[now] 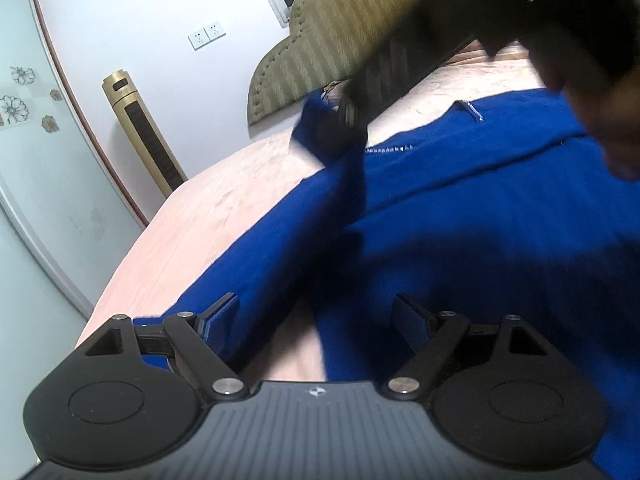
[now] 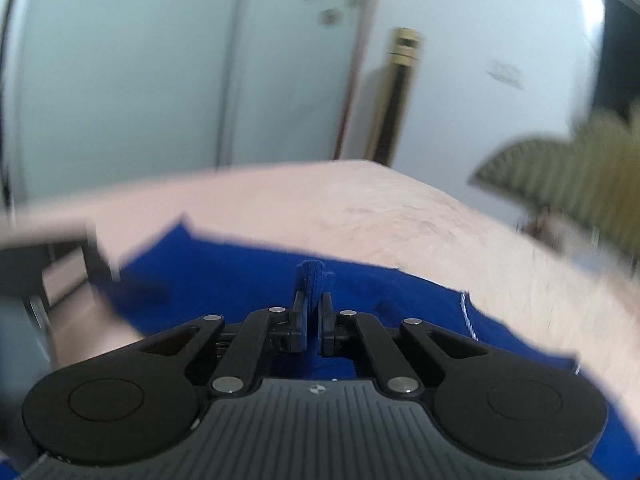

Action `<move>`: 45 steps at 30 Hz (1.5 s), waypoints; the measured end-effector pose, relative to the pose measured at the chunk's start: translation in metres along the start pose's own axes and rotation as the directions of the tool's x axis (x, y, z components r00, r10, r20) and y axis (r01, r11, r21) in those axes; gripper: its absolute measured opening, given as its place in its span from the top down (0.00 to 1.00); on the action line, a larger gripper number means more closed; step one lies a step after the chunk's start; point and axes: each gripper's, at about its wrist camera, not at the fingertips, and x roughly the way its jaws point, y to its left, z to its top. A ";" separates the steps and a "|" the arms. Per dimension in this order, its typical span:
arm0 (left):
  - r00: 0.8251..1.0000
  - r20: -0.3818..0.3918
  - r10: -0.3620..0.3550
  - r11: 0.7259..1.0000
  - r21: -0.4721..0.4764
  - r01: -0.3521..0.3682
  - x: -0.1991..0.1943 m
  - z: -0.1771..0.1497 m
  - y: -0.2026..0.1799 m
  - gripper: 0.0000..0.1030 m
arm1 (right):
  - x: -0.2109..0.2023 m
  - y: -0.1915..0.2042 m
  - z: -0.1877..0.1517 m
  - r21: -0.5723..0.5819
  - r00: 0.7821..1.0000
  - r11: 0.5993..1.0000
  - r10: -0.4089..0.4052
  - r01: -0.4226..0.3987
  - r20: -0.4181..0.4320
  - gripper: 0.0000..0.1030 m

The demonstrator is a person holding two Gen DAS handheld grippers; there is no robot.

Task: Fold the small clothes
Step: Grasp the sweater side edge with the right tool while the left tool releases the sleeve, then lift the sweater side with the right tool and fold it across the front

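A royal-blue garment (image 1: 460, 208) lies spread on a pink bed sheet (image 1: 224, 208). My left gripper (image 1: 316, 316) is open, its fingers wide apart low over the garment's near edge, holding nothing. My right gripper (image 2: 313, 300) is shut on a pinch of the blue garment (image 2: 224, 276), with a small tuft of fabric sticking up between its fingertips. In the left wrist view the right gripper (image 1: 344, 120) shows blurred at the far side, lifting a corner of the cloth. The left gripper shows blurred at the left edge of the right wrist view (image 2: 48, 264).
A striped olive headboard (image 1: 320, 44) stands behind the bed. A gold tower fan (image 1: 140, 132) stands by the white wall with sockets (image 1: 206, 35). A frosted sliding door (image 1: 36, 152) is on the left. A dark blurred hand or arm (image 1: 580, 20) fills the upper right.
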 end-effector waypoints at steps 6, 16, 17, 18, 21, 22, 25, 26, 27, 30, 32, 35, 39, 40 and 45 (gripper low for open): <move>0.998 0.000 0.066 0.997 -0.028 -0.066 0.023 0.019 0.002 0.19 | -0.023 -0.081 -0.004 0.389 0.995 0.920 0.005 -0.043 0.098 0.96; 0.996 -0.056 0.067 0.964 -0.253 -0.079 0.037 0.017 0.045 0.19 | -0.032 -0.172 -0.068 0.691 0.988 0.722 -0.124 0.029 0.088 0.95; 0.997 -0.051 0.063 0.965 -0.253 -0.074 0.037 0.016 0.045 0.19 | -0.033 -0.176 -0.075 0.701 0.988 0.711 -0.135 0.046 0.073 0.94; 0.997 -0.052 0.060 0.966 -0.248 -0.071 0.037 0.015 0.042 0.19 | -0.034 -0.180 -0.083 0.714 0.989 0.698 -0.138 0.057 0.056 0.94; 0.997 -0.060 0.046 0.971 -0.230 -0.058 0.037 0.016 0.033 0.19 | -0.034 -0.190 -0.106 0.761 0.993 0.643 -0.118 0.088 -0.015 0.84; 0.997 -0.063 0.043 0.972 -0.227 -0.056 0.038 0.016 0.030 0.19 | -0.033 -0.192 -0.111 0.770 0.993 0.630 -0.115 0.103 -0.039 0.83; 0.997 -0.064 0.047 0.974 -0.217 -0.060 0.040 0.018 0.024 0.19 | -0.028 -0.201 -0.123 0.810 0.993 0.576 -0.093 0.110 -0.068 0.79; 0.997 -0.062 0.050 0.975 -0.215 -0.063 0.041 0.020 0.024 0.19 | -0.026 -0.205 -0.126 0.827 0.995 0.554 -0.081 0.095 -0.060 0.76; 0.997 -0.060 0.054 0.974 -0.215 -0.066 0.041 0.020 0.023 0.19 | -0.025 -0.209 -0.129 0.841 0.996 0.536 -0.069 0.077 -0.048 0.74; 0.996 -0.059 0.060 0.972 -0.224 -0.072 0.042 0.024 0.024 0.19 | -0.015 -0.217 -0.133 0.871 0.999 0.490 -0.023 0.045 -0.039 0.73; 0.996 -0.060 0.061 0.970 -0.233 -0.074 0.045 0.027 0.025 0.19 | -0.011 -0.217 -0.129 0.864 0.998 0.500 -0.020 0.063 -0.061 0.90; 0.996 -0.065 0.066 0.960 -0.266 -0.082 0.052 0.036 0.030 0.19 | -0.008 -0.216 -0.109 0.819 0.996 0.567 -0.039 0.088 -0.080 0.90; 0.995 -0.060 0.085 0.943 -0.319 -0.100 0.059 0.049 0.037 0.19 | -0.012 -0.218 -0.070 0.754 0.995 0.651 -0.093 0.091 -0.040 0.91; 0.995 -0.057 0.086 0.939 -0.330 -0.100 0.060 0.052 0.038 0.19 | -0.013 -0.219 -0.061 0.740 0.994 0.666 -0.105 0.089 -0.025 0.91; 0.997 -0.046 0.063 0.925 -0.373 -0.076 0.063 0.067 0.041 0.19 | -0.024 -0.225 -0.028 0.674 0.983 0.736 -0.164 0.068 0.080 0.91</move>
